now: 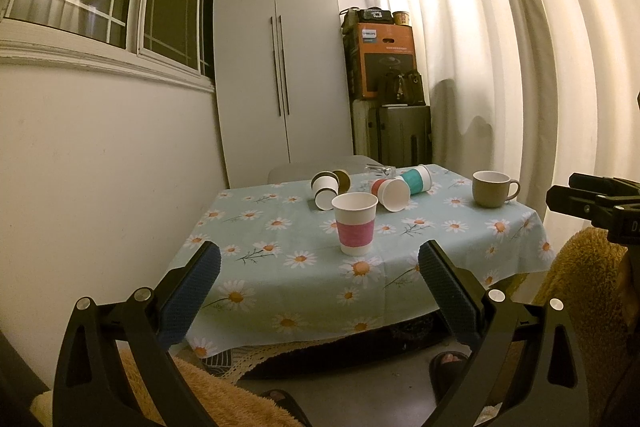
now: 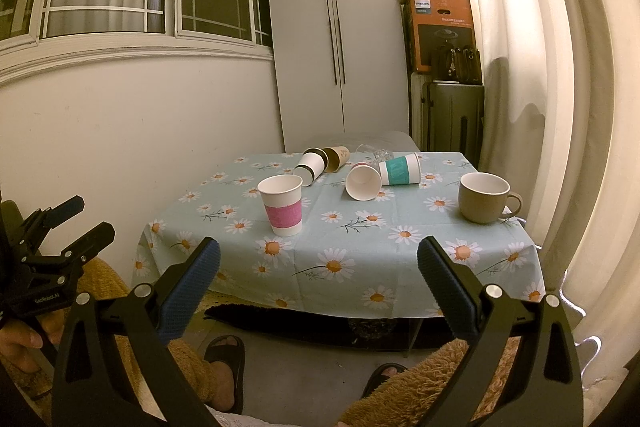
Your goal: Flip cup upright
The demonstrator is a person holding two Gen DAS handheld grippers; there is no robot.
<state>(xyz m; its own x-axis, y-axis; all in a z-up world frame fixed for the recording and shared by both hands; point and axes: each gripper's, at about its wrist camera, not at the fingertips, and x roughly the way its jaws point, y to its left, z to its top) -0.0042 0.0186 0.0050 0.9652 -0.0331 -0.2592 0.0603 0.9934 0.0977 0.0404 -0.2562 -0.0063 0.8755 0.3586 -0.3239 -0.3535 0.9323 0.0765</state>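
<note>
A small tabletop draped in a daisy-print cloth is seen from both wrist cameras. A paper cup with a pink band stands upright near the left front, its white interior bare. Four more paper cups are tipped on their sides at the far middle: a white cup with a dark band, a brown cup just beside it, a red-banded cup with its mouth turned toward the cameras, and a teal-banded cup behind it. A clear glass item at the far edge is hard to make out. A beige mug stands upright at the right, handle to the right; its contents cannot be seen. The left hand-held gripper and the right hand-held gripper are both held spread wide, short of the near edge, gripping nothing. Slippered feet are partly cut off below.
</note>
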